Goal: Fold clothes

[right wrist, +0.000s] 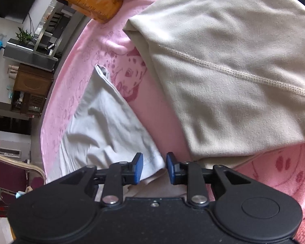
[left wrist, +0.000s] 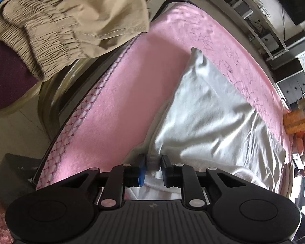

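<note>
1. Your left gripper (left wrist: 153, 167) points steeply down at the counter (left wrist: 120, 105). Its fingers (left wrist: 142, 169) are clenched on a bunched fold of the white garment (left wrist: 209, 122) at its near edge; cloth fills the narrow gap btwn the pads.
2. Your right gripper (right wrist: 154, 167) also tilts steeply down. Its fingers (right wrist: 138, 168) stand a bit apart w/ the white garment's (right wrist: 103, 126) near corner btwn them; the cloth lies against the left pad, but the right pad looks clear of it, so no firm grasp shows.
3. The white garment lies crumpled on the pink towel (left wrist: 111, 111) covering the counter, tapering to a point at its far end, which is slightly raised.
4. Right of it in the right wrist view, a beige fleece garment (right wrist: 233, 71) lies folded on the pink towel (right wrist: 150, 109), its near edge just beside the right gripper. A strip of bare pink separates it from the white cloth.
5. Left side: open pink room up to the towel's patterned border and the counter's curved edge.
6. Beyond that edge, tan shorts (left wrist: 71, 20) w/ an elastic waistband are draped over a maroon chair (left wrist: 8, 77).
7. Far edge: an orange handle (right wrist: 81, 0) shows at the towel's rim; part of a hand is beside it.
</note>
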The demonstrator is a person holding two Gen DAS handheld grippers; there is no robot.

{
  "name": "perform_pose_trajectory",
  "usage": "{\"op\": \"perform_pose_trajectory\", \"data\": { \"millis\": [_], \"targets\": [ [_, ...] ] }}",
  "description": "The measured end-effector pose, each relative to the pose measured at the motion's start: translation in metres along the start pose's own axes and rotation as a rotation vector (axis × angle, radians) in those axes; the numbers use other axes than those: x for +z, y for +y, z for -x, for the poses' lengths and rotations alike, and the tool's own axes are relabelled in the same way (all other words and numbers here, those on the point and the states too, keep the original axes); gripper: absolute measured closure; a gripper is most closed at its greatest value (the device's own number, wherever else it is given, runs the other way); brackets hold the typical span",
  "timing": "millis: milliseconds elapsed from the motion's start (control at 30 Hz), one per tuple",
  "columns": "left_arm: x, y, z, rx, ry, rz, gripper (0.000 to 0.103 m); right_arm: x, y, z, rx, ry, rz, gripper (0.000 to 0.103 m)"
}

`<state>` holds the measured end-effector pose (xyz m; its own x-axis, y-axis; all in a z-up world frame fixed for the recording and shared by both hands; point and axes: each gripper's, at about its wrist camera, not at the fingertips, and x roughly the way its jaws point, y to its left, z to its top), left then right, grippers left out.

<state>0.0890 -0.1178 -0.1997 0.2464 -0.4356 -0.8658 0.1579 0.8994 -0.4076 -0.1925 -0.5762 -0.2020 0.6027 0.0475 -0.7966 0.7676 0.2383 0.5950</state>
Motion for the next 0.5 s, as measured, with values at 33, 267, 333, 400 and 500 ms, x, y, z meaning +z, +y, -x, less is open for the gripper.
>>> {"op": "perform_pose_trajectory", "data": {
  "millis": [33,267,333,400,500],
  "targets": [
    [0.0,-0.003,0.0,0.005,-0.004,-0.015,0.091,0.0,-0.001,0.0,0.0,0.001,-0.003,0.083],
    [0.001,-0.01,0.01,-0.002,-0.038,-0.06,0.098,-0.001,0.0,0.013,0.056,-0.059,-0.003,0.098],
    [0.004,-0.014,0.019,-0.008,-0.053,-0.082,0.098,-0.001,0.005,0.023,0.086,-0.094,0.013,0.098],
    [0.009,-0.017,0.028,-0.013,-0.067,-0.098,0.098,0.0,0.011,0.03,0.108,-0.109,0.027,0.098],
    [0.018,-0.021,0.037,-0.027,-0.069,-0.109,0.098,0.002,0.021,0.033,0.095,-0.11,0.04,0.098]
  ]
}}
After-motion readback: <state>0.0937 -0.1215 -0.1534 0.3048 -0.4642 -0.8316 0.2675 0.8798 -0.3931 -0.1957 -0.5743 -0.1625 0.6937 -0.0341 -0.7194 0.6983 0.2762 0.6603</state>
